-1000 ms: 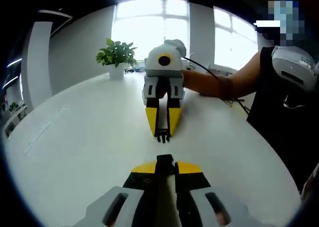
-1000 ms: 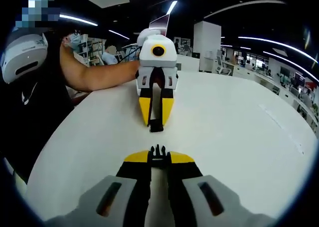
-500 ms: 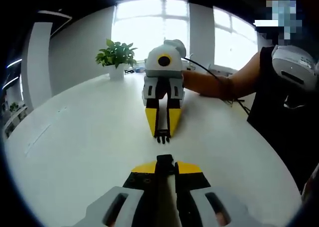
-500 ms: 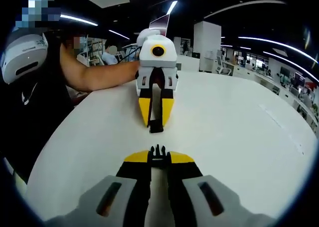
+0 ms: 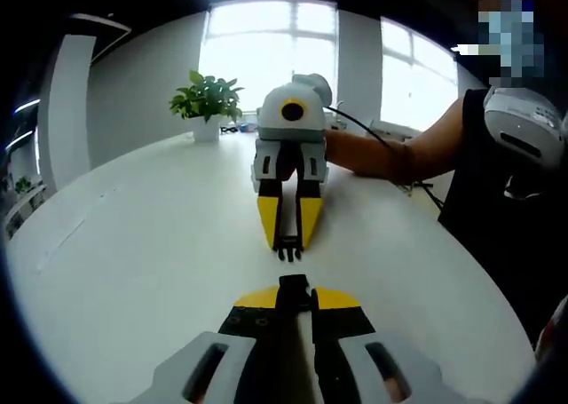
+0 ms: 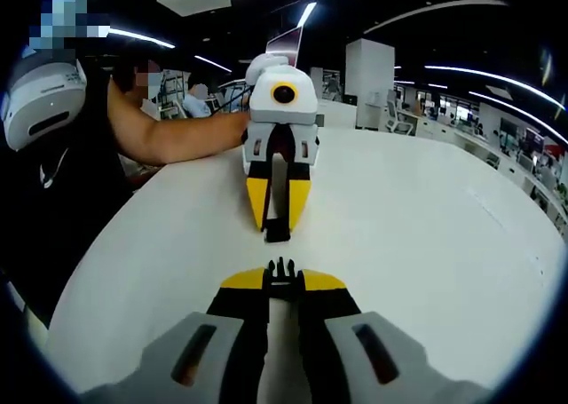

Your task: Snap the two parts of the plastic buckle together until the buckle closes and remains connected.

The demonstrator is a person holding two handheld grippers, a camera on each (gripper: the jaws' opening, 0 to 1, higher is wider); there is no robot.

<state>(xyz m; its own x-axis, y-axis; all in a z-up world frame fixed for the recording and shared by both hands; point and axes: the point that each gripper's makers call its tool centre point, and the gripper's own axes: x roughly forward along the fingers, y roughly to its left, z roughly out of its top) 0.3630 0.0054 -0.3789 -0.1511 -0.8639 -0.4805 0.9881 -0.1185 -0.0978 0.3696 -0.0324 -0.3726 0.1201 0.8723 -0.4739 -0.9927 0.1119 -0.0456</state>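
Over a broad white counter [image 5: 133,244] we held the left gripper [image 5: 294,295] clamped on the buckle socket [image 5: 293,290] and the right gripper [image 6: 282,278] on the pronged half [image 6: 282,269], tips facing, just apart. Behind stood a potted plant [image 5: 208,102] by bright windows [image 5: 266,40]; opposite, a dim office with ceiling lights [image 6: 306,13].

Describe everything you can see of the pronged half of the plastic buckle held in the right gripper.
The pronged buckle half is small, black and looks like hard plastic. Its prongs stick out past the yellow tips of the right gripper, whose fingers are shut on its rear part. In the left gripper view the same piece points toward the socket half in the left gripper. A gap of white table separates the two halves, so they are not yet joined.
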